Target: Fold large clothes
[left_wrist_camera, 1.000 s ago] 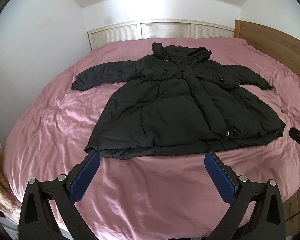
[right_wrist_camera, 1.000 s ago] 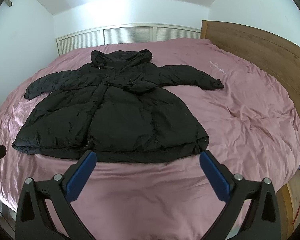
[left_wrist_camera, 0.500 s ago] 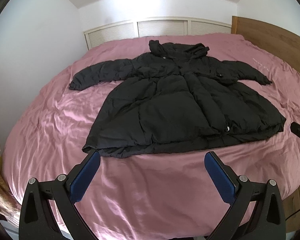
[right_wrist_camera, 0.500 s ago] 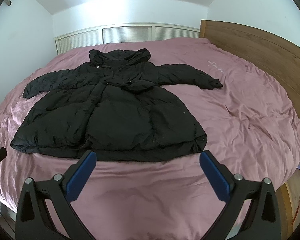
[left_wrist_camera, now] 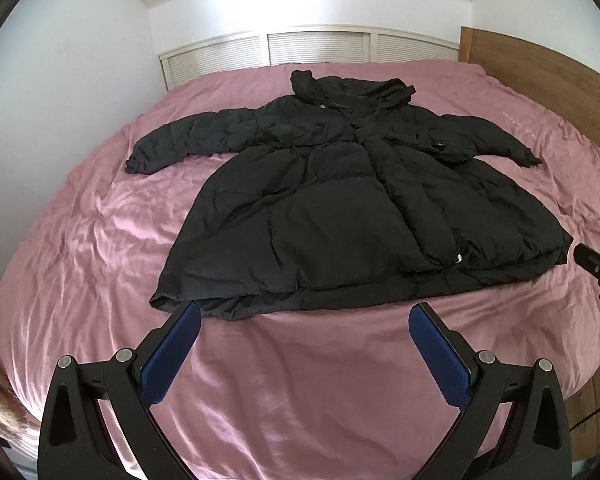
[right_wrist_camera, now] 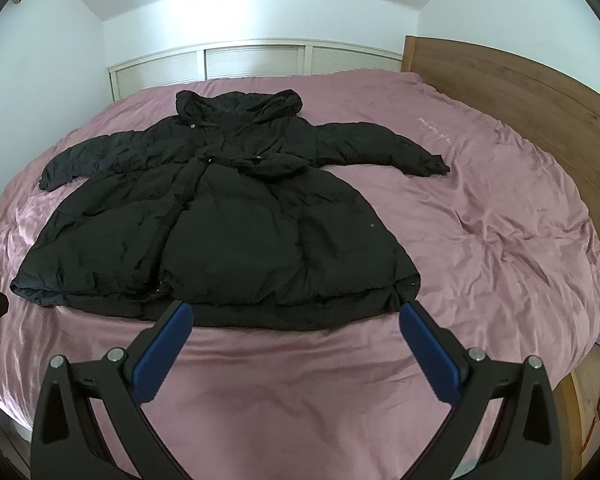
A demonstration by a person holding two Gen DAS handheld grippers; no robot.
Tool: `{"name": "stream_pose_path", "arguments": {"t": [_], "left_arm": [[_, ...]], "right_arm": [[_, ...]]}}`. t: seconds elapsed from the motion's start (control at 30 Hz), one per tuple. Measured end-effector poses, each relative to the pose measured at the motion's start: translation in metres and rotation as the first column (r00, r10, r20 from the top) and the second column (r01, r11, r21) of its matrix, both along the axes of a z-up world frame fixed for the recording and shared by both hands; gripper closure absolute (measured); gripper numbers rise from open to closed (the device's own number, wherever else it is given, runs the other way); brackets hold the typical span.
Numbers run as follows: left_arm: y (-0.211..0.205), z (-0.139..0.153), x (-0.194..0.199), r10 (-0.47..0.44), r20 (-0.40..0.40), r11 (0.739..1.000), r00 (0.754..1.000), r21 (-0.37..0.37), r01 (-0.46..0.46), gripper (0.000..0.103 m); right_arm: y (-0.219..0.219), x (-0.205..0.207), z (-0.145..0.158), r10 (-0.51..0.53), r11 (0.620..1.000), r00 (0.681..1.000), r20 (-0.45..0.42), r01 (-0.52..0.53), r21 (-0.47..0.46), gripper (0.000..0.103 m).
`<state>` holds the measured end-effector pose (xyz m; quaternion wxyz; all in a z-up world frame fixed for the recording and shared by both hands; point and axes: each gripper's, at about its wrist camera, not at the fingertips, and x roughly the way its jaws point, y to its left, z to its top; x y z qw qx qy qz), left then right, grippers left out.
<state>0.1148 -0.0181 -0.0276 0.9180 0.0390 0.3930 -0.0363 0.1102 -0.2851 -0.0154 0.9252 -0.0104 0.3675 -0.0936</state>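
- Left gripper (left_wrist_camera: 305, 314), black frame with blue pads: fingers (left_wrist_camera: 170, 354) spread wide, nothing between them, held over bare sheet just short of the coat hem. Same spread as 1.0 s ago.
- Right gripper (right_wrist_camera: 296, 312), same build: fingers (right_wrist_camera: 162, 350) spread wide, empty, tips level with the hem line in its view. Spread unchanged.
- Tip of the right gripper shows at the right edge of the left wrist view, just beside the hem's right corner; sits a bit higher in frame than before.
- Crumpled pink satin bed sheet (left_wrist_camera: 300, 392): covers the whole bed, wrinkled, bare strip between grippers and coat.
- Large black puffer coat with hood (left_wrist_camera: 340, 208) (right_wrist_camera: 220, 232): lies flat, front up, mid-bed, hem nearest the cameras, hood farthest, both sleeves stretched out sideways. Lay of the coat same as earlier.
- Versus 1.0 s ago: coat fills more of both views, hem lower in frame and closer to the fingertips; left fingertip now overlaps the hem's left corner in the left view, right fingertip meets the right corner in the right view. Both grippers have come forward.
- Brown wooden headboard (right_wrist_camera: 520, 112): along the bed's right side.
- White slatted low doors (left_wrist_camera: 316, 50): on the far wall behind the bed.
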Motion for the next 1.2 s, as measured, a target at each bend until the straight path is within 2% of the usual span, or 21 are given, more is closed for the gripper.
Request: {"name": "stream_pose_path", "arguments": {"t": [0.4, 0.6, 0.73, 0.87, 0.93, 1.03, 1.1, 1.2], "left_arm": [[0.008, 0.005, 0.017, -0.002, -0.002, 0.999, 1.0, -0.034, 0.002, 0.001], [0.013, 0.009, 0.05, -0.011, -0.034, 0.998, 0.999, -0.057, 0.009, 0.001], [0.018, 0.019, 0.08, 0.021, -0.009, 0.997, 1.0, -0.072, -0.022, 0.001], [0.018, 0.032, 0.124, 0.031, 0.039, 0.997, 0.999, -0.079, -0.028, 0.001], [0.015, 0.037, 0.149, 0.036, 0.092, 0.997, 0.995, -0.071, -0.03, 0.001], [0.012, 0.042, 0.185, 0.046, 0.122, 0.995, 0.991, -0.089, -0.035, 0.001], [0.008, 0.045, 0.206, 0.054, 0.121, 0.995, 0.991, -0.092, -0.043, 0.001], [0.003, 0.052, 0.232, 0.072, 0.086, 0.994, 0.994, -0.094, -0.063, 0.001]], "right_arm": [[-0.006, 0.022, -0.001, -0.003, 1.0, 1.0, 0.003, 0.003, -0.016, 0.0], [-0.021, 0.054, 0.011, -0.022, 1.0, 0.999, 0.025, 0.022, -0.02, 0.0], [-0.039, 0.09, 0.022, -0.047, 0.999, 0.997, 0.058, 0.047, -0.009, 0.0], [-0.077, 0.139, 0.025, -0.09, 0.994, 0.989, 0.118, 0.082, 0.068, 0.0], [-0.099, 0.163, 0.022, -0.112, 0.99, 0.983, 0.143, 0.098, 0.101, 0.0], [-0.137, 0.203, 0.011, -0.157, 0.98, 0.979, 0.132, 0.138, 0.146, 0.0], [-0.158, 0.223, 0.005, -0.188, 0.971, 0.975, 0.116, 0.167, 0.172, 0.0], [-0.191, 0.254, -0.004, -0.217, 0.948, 0.973, 0.079, 0.19, 0.257, 0.0]]}}
